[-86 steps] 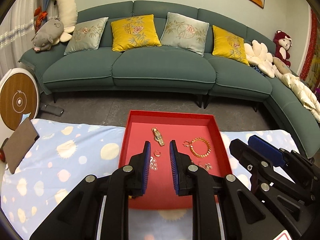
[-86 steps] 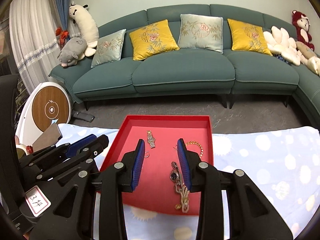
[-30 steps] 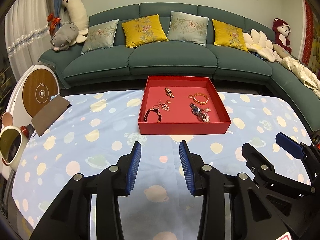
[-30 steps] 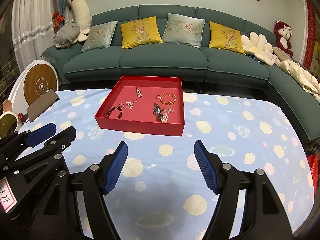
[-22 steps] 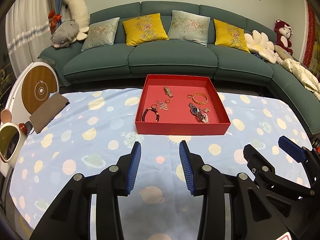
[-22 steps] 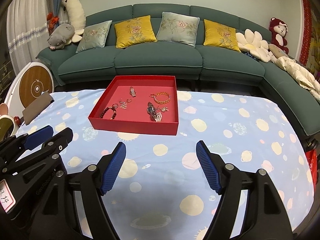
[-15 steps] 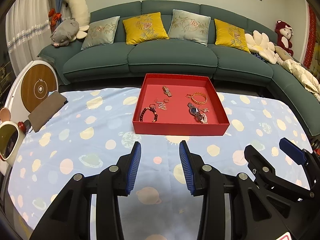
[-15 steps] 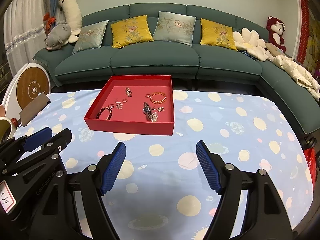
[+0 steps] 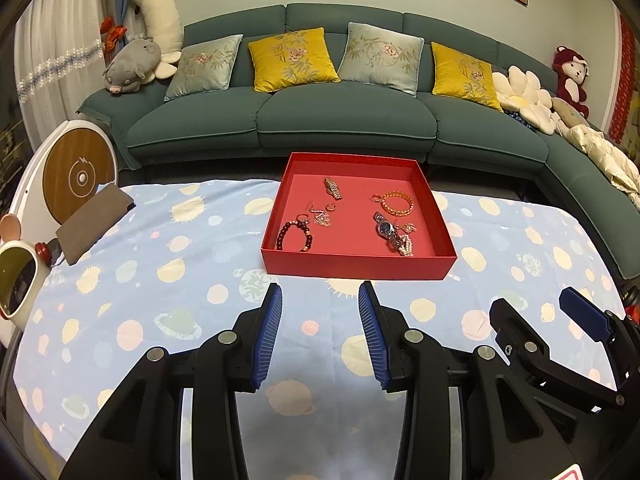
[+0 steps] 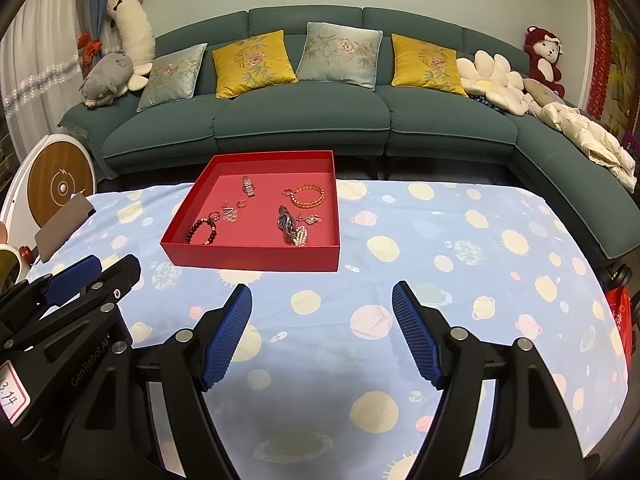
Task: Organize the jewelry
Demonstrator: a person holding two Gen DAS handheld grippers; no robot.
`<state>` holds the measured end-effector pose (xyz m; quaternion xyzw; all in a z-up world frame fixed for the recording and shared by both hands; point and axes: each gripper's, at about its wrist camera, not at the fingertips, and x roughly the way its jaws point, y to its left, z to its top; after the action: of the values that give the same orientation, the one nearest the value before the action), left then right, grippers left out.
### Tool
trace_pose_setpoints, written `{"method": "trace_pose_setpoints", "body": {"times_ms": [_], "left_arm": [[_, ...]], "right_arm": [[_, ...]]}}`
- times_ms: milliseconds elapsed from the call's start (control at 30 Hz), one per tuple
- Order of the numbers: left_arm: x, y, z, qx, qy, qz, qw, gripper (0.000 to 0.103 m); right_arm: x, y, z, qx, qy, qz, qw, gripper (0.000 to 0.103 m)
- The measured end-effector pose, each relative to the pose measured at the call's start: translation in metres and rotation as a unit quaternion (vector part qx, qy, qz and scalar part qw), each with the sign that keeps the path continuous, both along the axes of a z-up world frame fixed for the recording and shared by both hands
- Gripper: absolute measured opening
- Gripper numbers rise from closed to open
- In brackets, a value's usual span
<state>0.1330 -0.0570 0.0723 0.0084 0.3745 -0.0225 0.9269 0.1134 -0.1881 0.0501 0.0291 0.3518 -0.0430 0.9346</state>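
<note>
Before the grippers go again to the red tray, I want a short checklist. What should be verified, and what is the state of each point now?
1. Left gripper open and empty: ok.
2. Right gripper open and empty, jaws wide apart: ok.
3. Both grippers held back from the red tray, over the tablecloth: ok.
4. All jewelry inside the tray, none seen on the cloth: ok.
5. Pieces separated for a clean pick: not ok. The watch lies against the pearl bracelet; the bead bracelet and gold bangle lie apart.
6. Whether the small rings and thin chain are tangled: cannot tell.
</note>
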Motion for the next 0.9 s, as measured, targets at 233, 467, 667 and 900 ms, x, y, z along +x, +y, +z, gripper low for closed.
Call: {"method": "trace_pose_setpoints", "body": {"times_ms": [233, 467, 667, 900], "left_arm": [[0.002, 0.0, 0.001, 0.001, -0.001, 0.002, 1.0, 0.038], [0.001, 0.002, 0.0, 0.012, -0.005, 0.002, 0.9999, 0.043], [0.001, 0.007, -0.001, 0.014, -0.005, 0.007, 0.9999, 0.043], [0.0, 0.011, -0.002, 0.022, -0.012, 0.016, 0.9996, 0.049]], "right_arm": [[-0.001, -0.001, -0.001, -0.003, 0.0, 0.0, 1.0, 0.074], [-0.004, -0.003, 0.001, -0.005, -0.009, 0.003, 1.0, 0.08], [-0.003, -0.001, 0.0, -0.008, -0.006, 0.007, 1.0, 0.08], [-0.002, 0.002, -0.001, -0.009, -0.005, 0.009, 1.0, 0.08]]}}
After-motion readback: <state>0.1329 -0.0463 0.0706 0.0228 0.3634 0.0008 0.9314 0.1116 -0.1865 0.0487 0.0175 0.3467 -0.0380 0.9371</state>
